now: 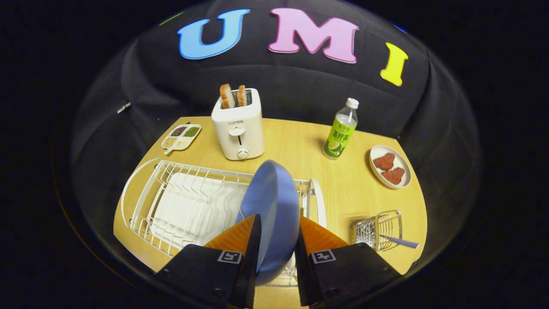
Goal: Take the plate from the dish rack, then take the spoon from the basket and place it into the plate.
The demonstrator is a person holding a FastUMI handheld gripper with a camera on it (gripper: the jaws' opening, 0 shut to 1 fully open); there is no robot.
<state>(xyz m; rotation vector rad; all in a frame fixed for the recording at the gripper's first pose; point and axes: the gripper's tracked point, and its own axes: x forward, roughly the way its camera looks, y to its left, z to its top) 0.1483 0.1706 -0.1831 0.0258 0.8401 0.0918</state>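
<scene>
So the gripper [276,234] is looking down at the table [300,141] from above and a bit back, tilted forward, with both fingers reaching out over the near end of the dish rack [171,201]. The blue plate [272,206] stands on edge right between the fingers, and both of them look pressed against it, one on each face, so the jaws are clamped on the plate. The plate's lower rim sits down between the two fingers and its top rises above them, leaning slightly. Can't really tell if its bottom edge is touching the rack wires or hanging just clear of them.

The rack is a white wire one with a white tray under it, lying on the wooden table and stretching away to the left of the fingers. The rest of its slots look bare.

Off to the right of the fingers is a small wire basket [379,229], and the spoon [401,241] lies in it with its patterned handle poking out the right side over the table.

Further back: a white toaster [238,128] with two bread slices [233,95] sticking up, a divided dish of spices [181,136] to its left, a green-labelled bottle [341,131], and a small plate with two reddish pieces [389,167] well apart on the right.
</scene>
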